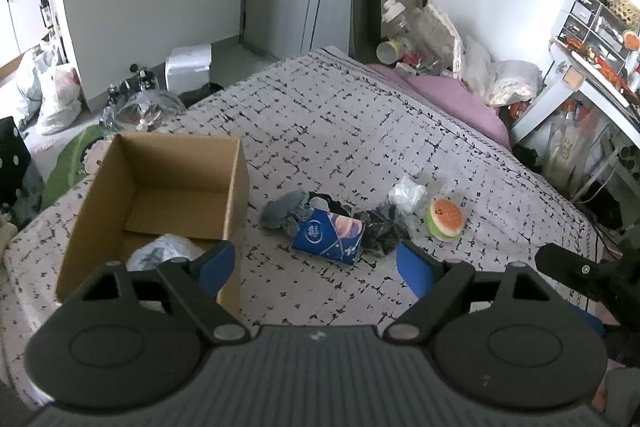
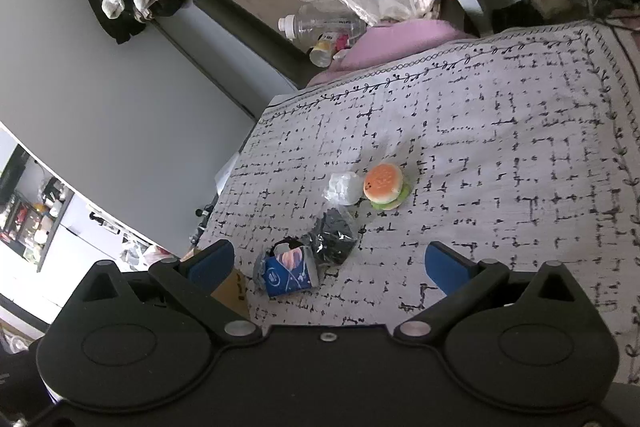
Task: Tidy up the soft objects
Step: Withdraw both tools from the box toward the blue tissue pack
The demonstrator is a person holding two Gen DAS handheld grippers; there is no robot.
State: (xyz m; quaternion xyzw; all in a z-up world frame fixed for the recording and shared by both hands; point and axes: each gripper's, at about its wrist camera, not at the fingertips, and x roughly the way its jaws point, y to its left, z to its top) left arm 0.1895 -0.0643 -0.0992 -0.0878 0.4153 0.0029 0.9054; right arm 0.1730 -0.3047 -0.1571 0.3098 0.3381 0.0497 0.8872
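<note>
With one wrapped bundle point(image 1: 164, 251) already in the cardboard box point(image 1: 100, 195) beside its left jaw, the left gripper point(image 1: 316, 263), jaws apart and empty, looks between pickups, the blue tissue pack point(image 1: 330, 235) just ahead needing a forward reach, while the right gripper point(image 2: 326, 261) hovers likewise agape.

My left camera looks down past its tongs at the bed point(image 1: 340, 115); my right camera looks from farther right, tilted. Both share the hamburger toy point(image 1: 445, 219) point(image 2: 385, 185) ahead.

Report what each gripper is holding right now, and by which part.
Nothing is held. The left gripper and the right gripper are both open and bare above the patterned bedspread, short of the blue tissue pack.
</note>
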